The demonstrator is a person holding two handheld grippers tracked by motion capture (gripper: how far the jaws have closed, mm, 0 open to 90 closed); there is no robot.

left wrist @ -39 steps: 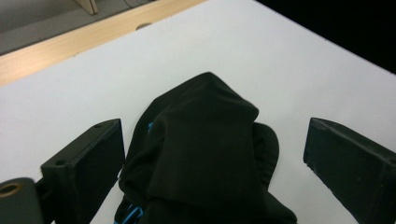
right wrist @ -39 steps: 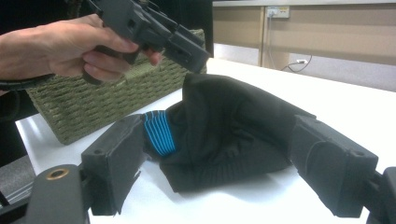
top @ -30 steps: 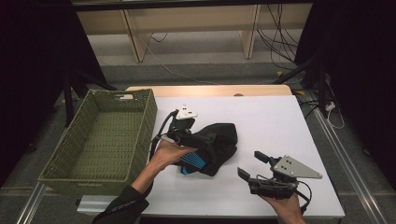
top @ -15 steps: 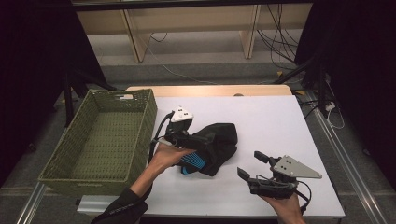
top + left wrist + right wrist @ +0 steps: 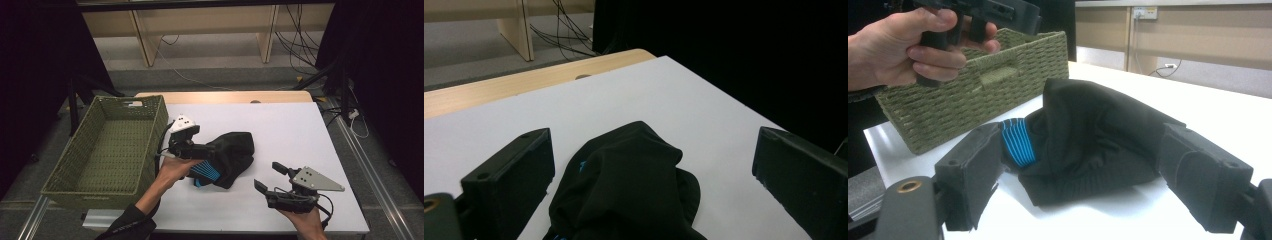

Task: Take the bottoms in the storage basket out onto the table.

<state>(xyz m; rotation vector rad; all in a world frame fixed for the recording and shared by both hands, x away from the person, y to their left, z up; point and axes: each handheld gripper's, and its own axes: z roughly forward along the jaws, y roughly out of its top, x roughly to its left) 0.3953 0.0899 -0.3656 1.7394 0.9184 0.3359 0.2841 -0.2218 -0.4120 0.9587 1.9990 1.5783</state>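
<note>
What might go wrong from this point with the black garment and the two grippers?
The left gripper stands open over the black garment, so a shallow close may pinch one loose fold and leave the rest trailing on the table. The green basket sits right beside that hand; a lift could snag cloth on its rim. The right gripper is open, apart from the cloth.

A: The white worktop [image 5: 295, 135] is brightly and evenly lit from above; the surroundings on both sides fall into near-black.

B: Shadows?

A: Soft ones. A faint shadow lies under the black garment [image 5: 1098, 145] in the right gripper view. The garment itself is so dark that its folds barely read in the left gripper view.

B: Sharpness?

A: All views are soft and grainy. The near jaws are blurred in both gripper views. No harsh glare on the worktop.
</note>
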